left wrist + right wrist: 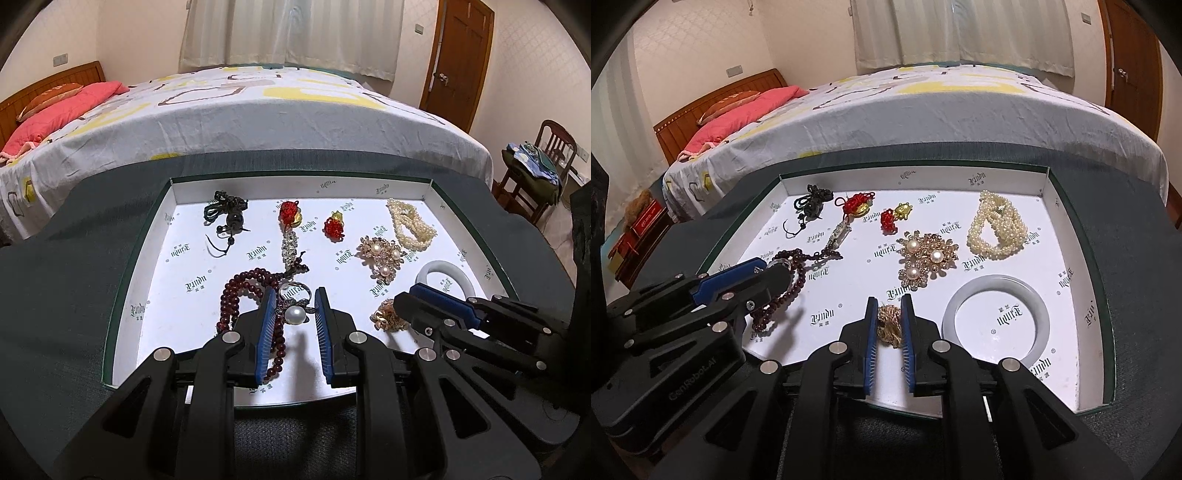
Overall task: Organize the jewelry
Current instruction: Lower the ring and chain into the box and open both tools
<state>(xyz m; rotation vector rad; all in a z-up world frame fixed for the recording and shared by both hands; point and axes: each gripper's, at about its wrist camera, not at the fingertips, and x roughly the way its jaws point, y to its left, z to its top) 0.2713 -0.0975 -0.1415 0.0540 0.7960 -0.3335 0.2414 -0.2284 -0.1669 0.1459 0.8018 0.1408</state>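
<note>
Blue-padded left tongs (294,295) fill the bottom of the left wrist view, their jaws parted wide with a pearl ring (294,314) lying between them — neither pad touches it. The left pad's tip sits over a dark red bead strand (236,299) that loops beside and under it. Ahead of these tongs lie a crystal charm with a red knot (290,225), a black corded pendant (227,218) ahead and to the left, and a second red knot charm (334,226) ahead and to the right.

Right tongs (889,302) stand narrowly open around a small gold flower piece (889,324), the pads close on both sides; whether they press it I cannot tell. Just to their right lies a white bangle (997,291), flat on the tray's printed paper. Ahead sits a gold brooch with pearls (925,260), and farther ahead to the right a coiled pearl bracelet (997,225).

Everything rests in a shallow green-edged tray (1071,206) on a dark-covered table (74,277), with a bed (258,110) beyond it.

Only the left view shows the ring's pearl and band clearly — in the right view the left tongs hide most of it. The right view alone shows the gold piece between its pads.
</note>
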